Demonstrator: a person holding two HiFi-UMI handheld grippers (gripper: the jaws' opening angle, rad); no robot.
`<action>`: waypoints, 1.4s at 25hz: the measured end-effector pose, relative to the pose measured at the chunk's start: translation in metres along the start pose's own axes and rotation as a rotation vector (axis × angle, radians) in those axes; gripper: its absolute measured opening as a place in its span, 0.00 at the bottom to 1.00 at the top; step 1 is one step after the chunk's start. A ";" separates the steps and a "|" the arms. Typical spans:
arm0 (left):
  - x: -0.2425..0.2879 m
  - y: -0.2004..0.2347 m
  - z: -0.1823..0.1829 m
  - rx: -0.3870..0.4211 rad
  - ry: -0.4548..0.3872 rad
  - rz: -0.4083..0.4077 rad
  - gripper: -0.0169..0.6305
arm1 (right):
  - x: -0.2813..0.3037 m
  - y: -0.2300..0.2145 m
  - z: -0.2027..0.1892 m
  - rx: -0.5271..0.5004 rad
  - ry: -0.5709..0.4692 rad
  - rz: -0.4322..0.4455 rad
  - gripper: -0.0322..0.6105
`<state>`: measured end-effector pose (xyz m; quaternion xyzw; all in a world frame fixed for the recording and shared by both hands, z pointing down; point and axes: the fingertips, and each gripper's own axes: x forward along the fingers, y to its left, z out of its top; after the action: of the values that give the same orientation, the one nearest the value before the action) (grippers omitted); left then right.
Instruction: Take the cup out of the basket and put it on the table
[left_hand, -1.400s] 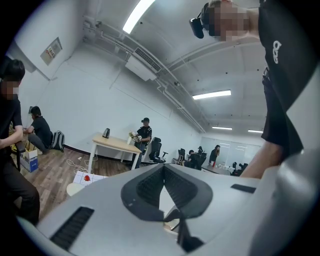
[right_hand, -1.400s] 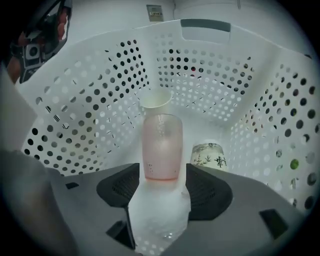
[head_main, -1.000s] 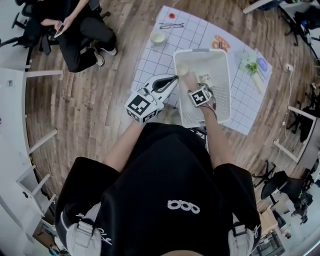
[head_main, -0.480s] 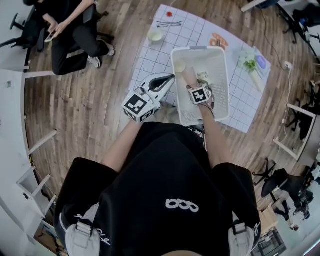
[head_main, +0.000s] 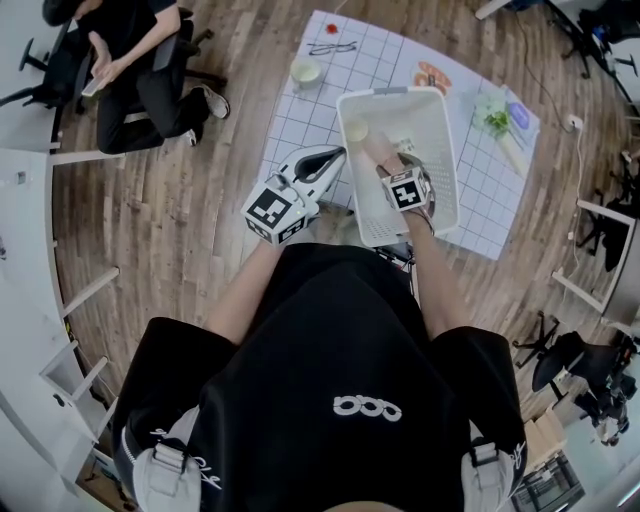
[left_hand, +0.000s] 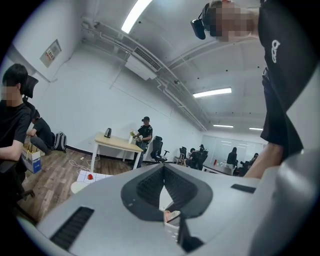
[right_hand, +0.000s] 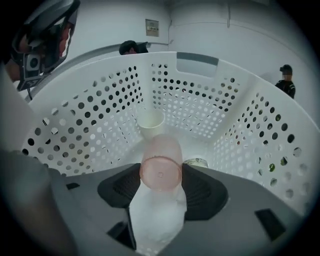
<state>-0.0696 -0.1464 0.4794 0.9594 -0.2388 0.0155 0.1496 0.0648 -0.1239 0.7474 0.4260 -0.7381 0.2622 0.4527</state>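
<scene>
Pink cup (right_hand: 161, 150) pinched in my right tool (right_hand: 161, 172) mid-frame, basket (right_hand: 100, 115) walls close around, left tool (left_hand: 163, 175) pressed together, empty, outside basket's left rim.

Bright, even ceiling-strip light — strong fisheye warp, dark vignetted corners.

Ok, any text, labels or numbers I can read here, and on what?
No legible words anywhere.
Wall sign, left gripper view: too small to read.
Wall notice, right gripper view: blurred.
Shirt: white looped logo, not clear letters.
Marker cubes: square patterns only.
Pink cup in the right gripper: no print.
</scene>
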 end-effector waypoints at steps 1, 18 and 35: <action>-0.001 -0.001 0.000 0.001 -0.001 0.001 0.04 | -0.004 0.000 0.002 0.000 -0.010 -0.003 0.46; 0.015 -0.021 0.014 0.052 -0.005 -0.043 0.04 | -0.153 -0.011 0.082 0.014 -0.361 -0.066 0.46; 0.057 -0.070 0.037 0.139 0.003 -0.142 0.04 | -0.320 -0.053 0.072 0.063 -0.656 -0.297 0.46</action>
<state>0.0114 -0.1237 0.4306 0.9819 -0.1682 0.0229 0.0835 0.1512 -0.0808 0.4300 0.6039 -0.7657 0.0654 0.2116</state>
